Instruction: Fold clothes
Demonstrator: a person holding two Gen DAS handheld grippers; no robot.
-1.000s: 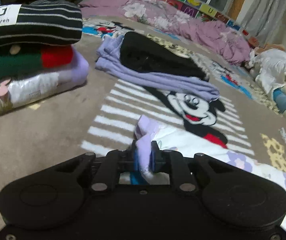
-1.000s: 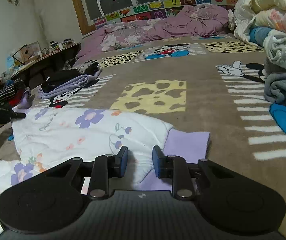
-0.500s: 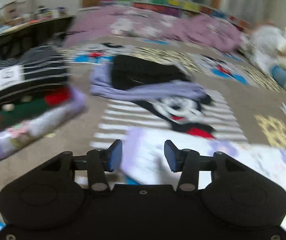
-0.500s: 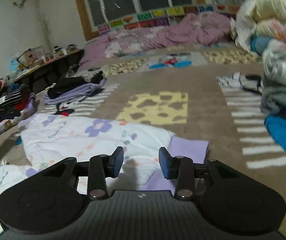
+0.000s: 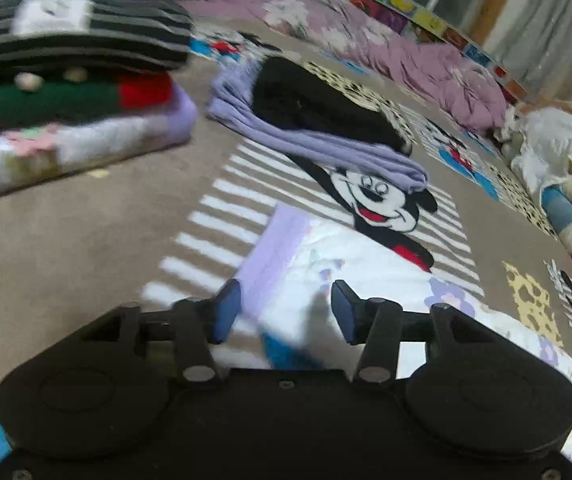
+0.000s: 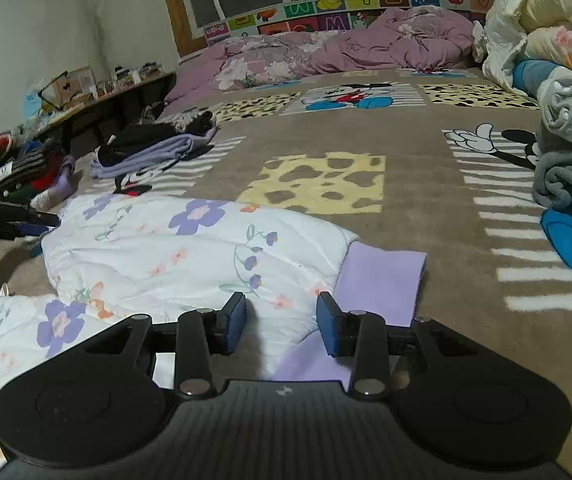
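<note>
- I am holding my left gripper (image 5: 282, 312) low over the rug (image 5: 66, 240), jaws wide, nothing between them, hovering at the lilac cuff of the jacket (image 5: 349, 268).
- I am keeping my right gripper (image 6: 281, 322) low at the jacket's (image 6: 190, 248) other lilac cuff, jaws wide and empty.
- The jacket is lying flat mid-rug, near its front edge.
- A second ago my left jaws were pinching the cuff; now they are letting it lie.
- My right jaws are gaping wider than then.

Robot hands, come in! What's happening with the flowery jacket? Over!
Left gripper open, right gripper open, both empty. Flowery jacket flat on the blanket, purple cuff by the right fingers. Nothing in the way.
</note>
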